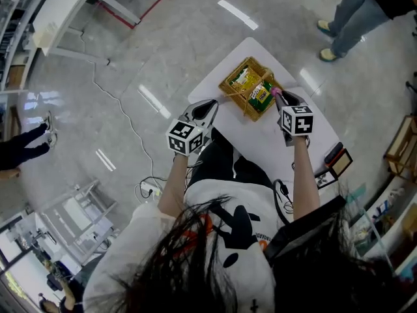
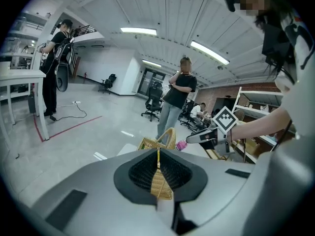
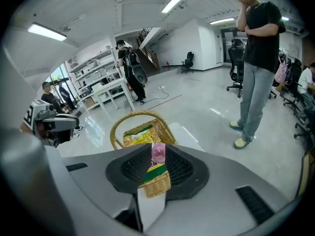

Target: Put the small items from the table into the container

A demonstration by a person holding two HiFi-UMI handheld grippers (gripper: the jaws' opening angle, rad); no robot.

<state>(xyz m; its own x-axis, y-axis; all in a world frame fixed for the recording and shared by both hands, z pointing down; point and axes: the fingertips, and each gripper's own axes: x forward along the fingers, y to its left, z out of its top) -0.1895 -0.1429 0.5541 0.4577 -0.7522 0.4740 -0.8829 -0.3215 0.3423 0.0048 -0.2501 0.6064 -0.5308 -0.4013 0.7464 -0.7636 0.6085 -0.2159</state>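
Note:
A wicker basket [image 1: 236, 83] with a hoop handle stands on the far part of the white table [image 1: 280, 142]. A yellow packet [image 1: 244, 77] and a green packet [image 1: 260, 96] lie in it. My right gripper [image 1: 276, 96] hovers at the basket's right rim, shut on a small pink item [image 3: 158, 152]. In the right gripper view the basket [image 3: 118, 124] lies just beyond and below the jaws. My left gripper [image 1: 207, 104] stays at the table's left edge, left of the basket, jaws together and empty. In the left gripper view [image 2: 158, 154] the basket [image 2: 147, 142] shows ahead, with the pink item [image 2: 181, 145] beyond it.
A person in a black top and jeans [image 3: 258, 68] stands on the floor beyond the table. A dark flat device [image 1: 333, 152] and a framed tablet [image 1: 340, 163] lie at the table's right end. A wooden shelf [image 1: 399, 145] stands further right.

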